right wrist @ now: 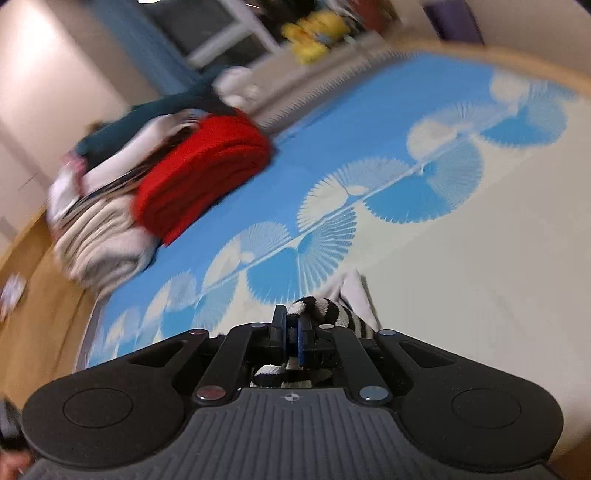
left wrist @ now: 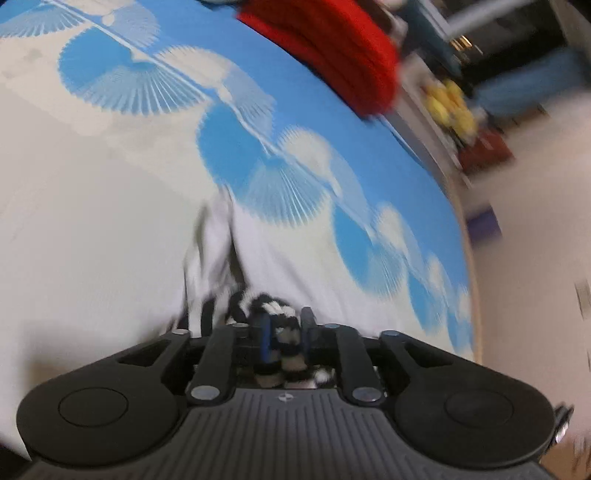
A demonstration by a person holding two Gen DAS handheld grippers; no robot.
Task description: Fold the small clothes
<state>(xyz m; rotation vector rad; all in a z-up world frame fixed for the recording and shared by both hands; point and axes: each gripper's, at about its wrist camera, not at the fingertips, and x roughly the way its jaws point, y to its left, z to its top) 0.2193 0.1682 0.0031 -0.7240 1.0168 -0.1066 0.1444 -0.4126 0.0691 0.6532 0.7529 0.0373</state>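
Both the left gripper and the right gripper are matte black, with ribbed grey bases, round side discs, silver screws and blue-lined fingers

Blue-and-white fan-patterned bedspread, cream wall, wooden floor, dark window.

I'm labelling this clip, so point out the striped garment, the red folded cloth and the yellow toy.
striped garment [right wrist: 328, 308]: right wrist view, striped bunch beside the fingers.
red folded cloth [right wrist: 207, 173]: right wrist view, middle of its top.
yellow toy [left wrist: 450, 103]: left wrist view, blurred body.
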